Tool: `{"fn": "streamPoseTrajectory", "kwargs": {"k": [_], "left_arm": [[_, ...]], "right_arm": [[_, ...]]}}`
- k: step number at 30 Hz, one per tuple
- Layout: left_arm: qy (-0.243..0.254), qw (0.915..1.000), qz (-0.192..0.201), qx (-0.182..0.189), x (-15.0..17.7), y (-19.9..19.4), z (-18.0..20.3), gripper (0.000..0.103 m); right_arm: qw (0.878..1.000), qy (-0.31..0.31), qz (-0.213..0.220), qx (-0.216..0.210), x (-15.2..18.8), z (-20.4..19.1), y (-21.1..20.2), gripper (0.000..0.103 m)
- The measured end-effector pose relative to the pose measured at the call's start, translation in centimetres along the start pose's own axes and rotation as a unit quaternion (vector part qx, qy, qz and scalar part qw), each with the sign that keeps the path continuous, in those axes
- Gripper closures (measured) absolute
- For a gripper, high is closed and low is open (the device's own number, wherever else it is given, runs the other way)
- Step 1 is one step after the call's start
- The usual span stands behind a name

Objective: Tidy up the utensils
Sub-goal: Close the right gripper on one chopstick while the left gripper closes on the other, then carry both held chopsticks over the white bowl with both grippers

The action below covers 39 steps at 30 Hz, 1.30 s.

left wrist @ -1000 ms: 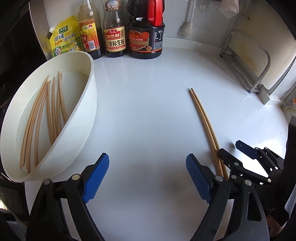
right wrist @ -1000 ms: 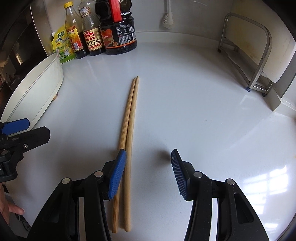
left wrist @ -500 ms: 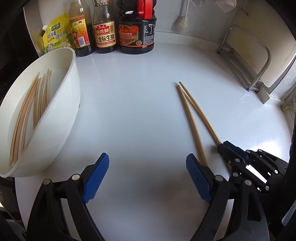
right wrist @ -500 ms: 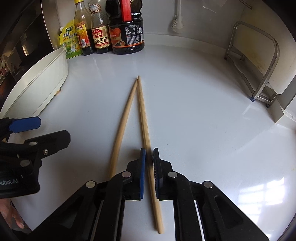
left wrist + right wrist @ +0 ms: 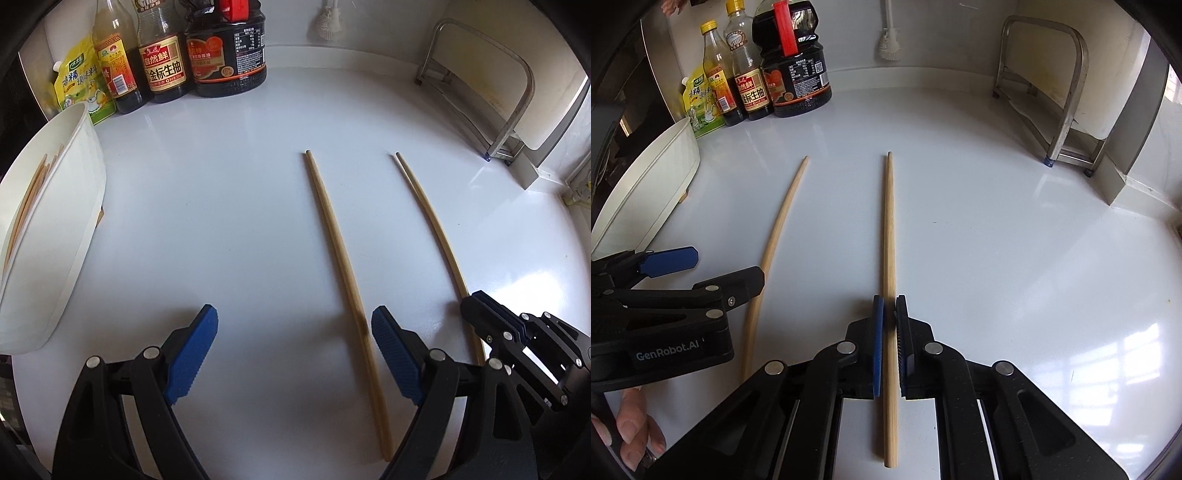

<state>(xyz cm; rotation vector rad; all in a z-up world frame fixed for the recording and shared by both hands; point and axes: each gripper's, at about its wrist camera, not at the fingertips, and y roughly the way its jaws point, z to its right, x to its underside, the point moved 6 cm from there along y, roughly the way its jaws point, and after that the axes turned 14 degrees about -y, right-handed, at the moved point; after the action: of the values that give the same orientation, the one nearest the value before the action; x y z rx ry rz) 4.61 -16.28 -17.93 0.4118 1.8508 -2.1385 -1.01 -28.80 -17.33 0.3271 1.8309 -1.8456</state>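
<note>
where the right view looks: fingernails (image 5: 628,428)

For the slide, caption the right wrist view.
Right gripper shut on one chopstick; the second chopstick lies beside the open left gripper on the white counter.

right gripper (image 5: 889,314): clamped on one chopstick (image 5: 888,229)
other chopstick (image 5: 775,236): lying on counter (image 5: 997,240), beside left gripper (image 5: 713,266)

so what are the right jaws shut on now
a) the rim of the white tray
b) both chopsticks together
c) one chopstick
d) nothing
c: the right gripper is shut on one chopstick, while the other chopstick lies apart on the counter.
</note>
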Motion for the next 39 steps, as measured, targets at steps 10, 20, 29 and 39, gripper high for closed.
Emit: {"fn": "streamPoseTrajectory", "kwargs": {"k": [10, 20, 29, 39], "left_arm": [[-0.012, 0.9998, 0.0, -0.016, -0.2, 0.8, -0.1, 0.019], [0.019, 0.9997, 0.017, -0.007, 0.1, 0.3, 1.2, 0.064], [0.017, 0.9997, -0.018, 0.009, -0.3, -0.2, 0.7, 0.096], [0.021, 0.9991, 0.02, 0.031, -4.0, -6.5, -2.3, 0.096]], "right_arm": [[1.0, -0.007, 0.006, 0.022, -0.7, 1.0, 0.6, 0.082], [0.999, -0.033, 0.006, 0.018, -1.3, 0.2, 1.3, 0.097], [1.0, 0.009, 0.004, -0.012, -1.4, 0.2, 1.0, 0.097], [0.998, 0.031, 0.037, -0.036, -4.8, -2.2, -2.9, 0.097]]}}
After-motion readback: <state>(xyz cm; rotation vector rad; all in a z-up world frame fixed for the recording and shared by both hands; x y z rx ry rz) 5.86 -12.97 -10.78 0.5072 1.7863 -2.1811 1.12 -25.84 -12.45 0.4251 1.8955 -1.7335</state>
